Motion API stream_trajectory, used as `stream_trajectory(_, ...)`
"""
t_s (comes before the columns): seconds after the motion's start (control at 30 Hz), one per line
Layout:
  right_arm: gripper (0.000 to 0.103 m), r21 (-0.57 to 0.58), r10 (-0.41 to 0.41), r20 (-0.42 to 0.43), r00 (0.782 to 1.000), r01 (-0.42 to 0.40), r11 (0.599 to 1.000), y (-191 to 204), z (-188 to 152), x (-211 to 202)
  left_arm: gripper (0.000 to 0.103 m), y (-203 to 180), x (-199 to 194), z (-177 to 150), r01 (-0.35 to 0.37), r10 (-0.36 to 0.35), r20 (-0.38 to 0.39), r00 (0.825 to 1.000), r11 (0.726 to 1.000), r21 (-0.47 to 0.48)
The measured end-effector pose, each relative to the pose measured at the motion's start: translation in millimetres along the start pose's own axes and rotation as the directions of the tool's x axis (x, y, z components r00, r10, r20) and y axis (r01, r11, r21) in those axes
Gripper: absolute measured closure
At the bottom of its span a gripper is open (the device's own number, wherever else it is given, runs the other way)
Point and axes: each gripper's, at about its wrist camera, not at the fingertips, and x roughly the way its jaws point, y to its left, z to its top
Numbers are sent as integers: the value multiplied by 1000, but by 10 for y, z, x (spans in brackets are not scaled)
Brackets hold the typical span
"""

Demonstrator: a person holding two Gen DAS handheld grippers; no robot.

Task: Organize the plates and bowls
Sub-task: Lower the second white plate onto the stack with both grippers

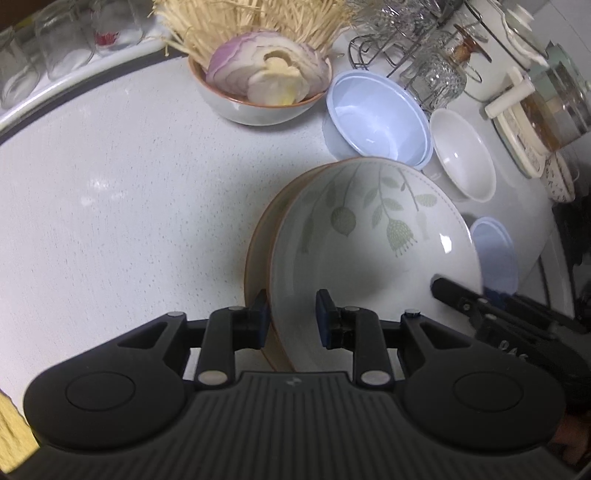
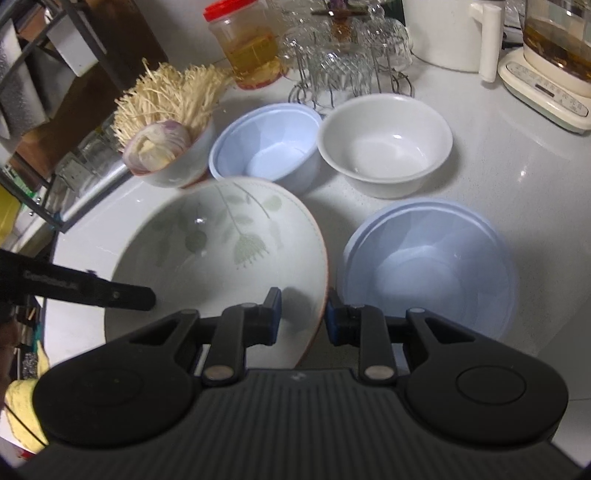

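Note:
A large leaf-patterned bowl [image 1: 369, 236] with a brown rim is tilted above the white counter. My left gripper [image 1: 291, 317] straddles its near rim, one pad inside and one outside, with a small gap at the inner pad. My right gripper [image 2: 303, 314] straddles the opposite rim of the same bowl [image 2: 221, 251]; it also shows in the left wrist view [image 1: 458, 295]. Two pale blue bowls [image 2: 266, 147] [image 2: 428, 258] and a white bowl [image 2: 386, 142] stand on the counter.
A bowl of onion and enoki mushrooms [image 1: 258, 77] stands at the back. A glass rack [image 2: 347, 62], a red-lidded jar [image 2: 247, 44], a white kettle [image 2: 450, 33] and a tea maker [image 2: 554, 62] line the back. Glasses [image 1: 62, 48] stand along the counter's edge.

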Motion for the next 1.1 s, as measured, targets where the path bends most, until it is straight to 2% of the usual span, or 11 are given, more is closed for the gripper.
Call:
stream_trajectory(0.23, 76, -8, 1, -12, 1000, -1, 1000, 1, -36, 13, 73, 128, -143, 19, 25, -23, 26, 999, 997, -68)
stream_trajectory(0.37, 76, -14, 5, -12, 1000, -5, 1000, -4, -13, 10, 70, 99, -192, -25, -36, 38, 39, 999, 998, -57)
stream_trajectory(0.47, 76, -6, 13, -6, 1000, -13, 1000, -19, 9, 4, 69, 121, -281, -75, -11, 16, 75, 997, 997, -71)
stream_trajectory(0.67, 74, -16, 28, 28, 999, -28, 999, 6, 44, -88, 69, 34, -457, -134, -46, 54, 142, 988, 997, -61)
stream_trajectory(0.8, 74, -25, 31, 83, 996, -29, 999, 36, 84, -228, 69, -61, -613, -152, -62, 71, 203, 977, 997, -53)
stream_trajectory(1.1, 74, -78, 59, 230, 971, -42, 996, 114, 254, -769, 69, -409, -1057, -182, -65, 72, 352, 933, 997, -30)
